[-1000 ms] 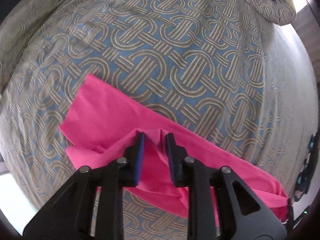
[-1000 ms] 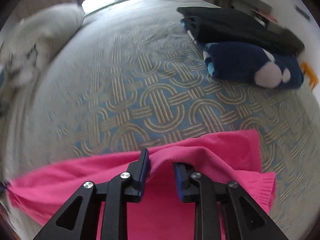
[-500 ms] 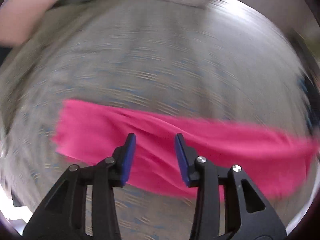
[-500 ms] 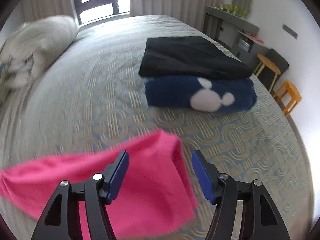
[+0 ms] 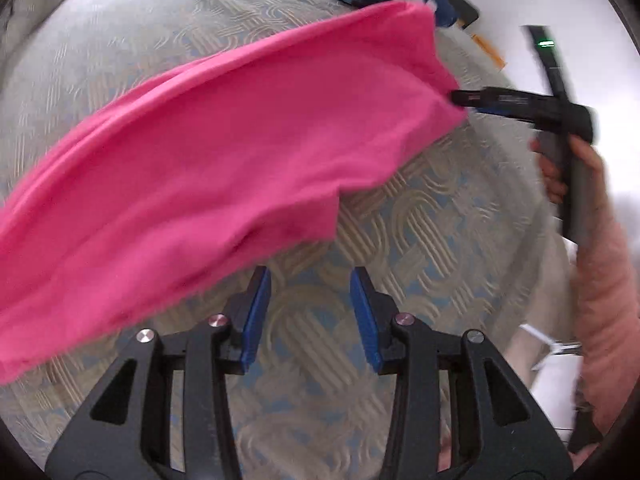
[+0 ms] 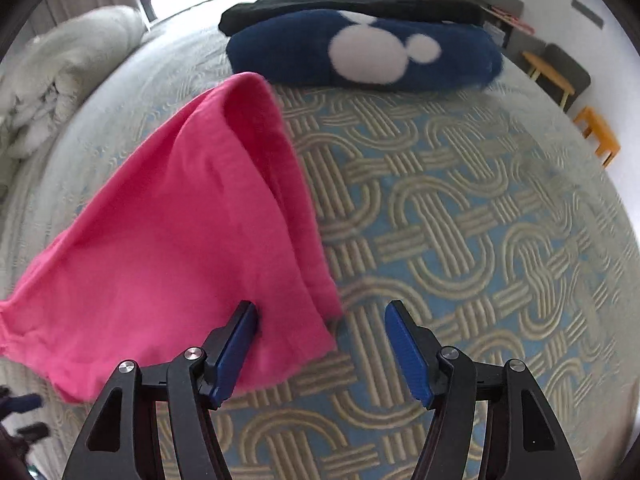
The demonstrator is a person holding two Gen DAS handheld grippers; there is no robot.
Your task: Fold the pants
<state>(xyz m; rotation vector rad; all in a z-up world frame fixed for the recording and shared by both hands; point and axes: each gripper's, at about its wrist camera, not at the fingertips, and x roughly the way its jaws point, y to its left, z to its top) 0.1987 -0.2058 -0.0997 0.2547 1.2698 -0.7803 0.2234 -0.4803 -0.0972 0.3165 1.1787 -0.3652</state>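
Pants: I see the pink pants (image 6: pixel 172 240) lying in a long band across the patterned bed cover (image 6: pixel 460 248), one end near my right tool, the rest trailing off left.
Left gripper (image 5: pixel 310 320): jaws stand apart with only bed cover between them; they hold nothing, and the cloth edge lies just beside the left pad.
Right gripper (image 6: pixel 320 354): jaws wide; the pants' corner lies between them but the pads do not press it.
Change: a second ago both tools pinched folds of the cloth; both jaws have just been opening, and the pants now rest free.
Meaning: I judge one fold laid down; a fresh grip is needed next.
Surroundings: navy plush (image 6: pixel 364 56) and dark folded clothing (image 6: pixel 360 0) at the far side.
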